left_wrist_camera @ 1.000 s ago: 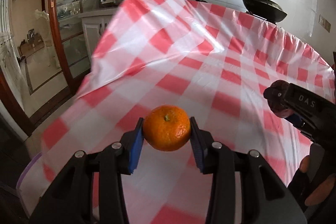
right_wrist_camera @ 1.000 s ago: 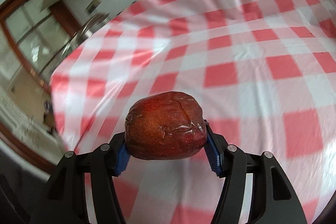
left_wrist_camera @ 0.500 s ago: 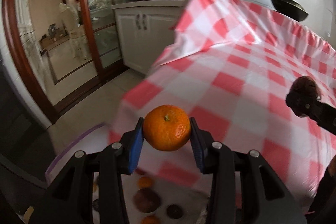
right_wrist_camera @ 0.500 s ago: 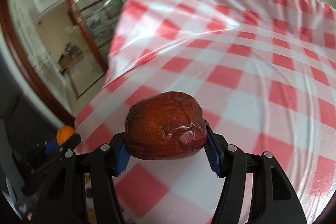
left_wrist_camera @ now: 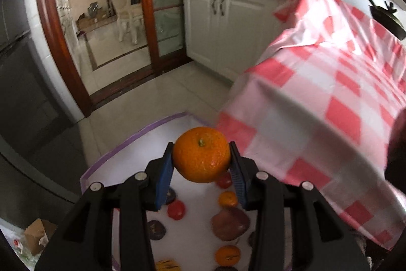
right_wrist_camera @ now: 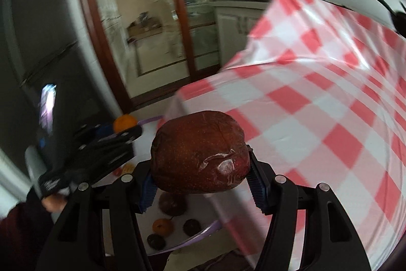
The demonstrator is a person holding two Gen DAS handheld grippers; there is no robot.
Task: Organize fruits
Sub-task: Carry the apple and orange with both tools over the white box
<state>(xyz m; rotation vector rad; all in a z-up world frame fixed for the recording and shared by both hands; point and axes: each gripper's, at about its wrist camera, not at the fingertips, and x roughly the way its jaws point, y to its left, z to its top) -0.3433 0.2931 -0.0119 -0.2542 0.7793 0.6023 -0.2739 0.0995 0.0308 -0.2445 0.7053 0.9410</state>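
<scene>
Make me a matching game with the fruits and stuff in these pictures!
Things:
1. orange
2. dark red apple
3. tablecloth
4. white tray

Descriptions:
A. red and white checks
B. between the left gripper's blue pads
C. purple rim, loose fruit lying in it
D. clamped in the right gripper, wrapped in clear film

Pairs: 1-B, 2-D, 3-A, 4-C

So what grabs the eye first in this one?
An orange clamped in the left claw and a dark red, film-wrapped apple in the right claw. Below both lies a white tray of scattered fruit, beside the red-checked tablecloth.
</scene>
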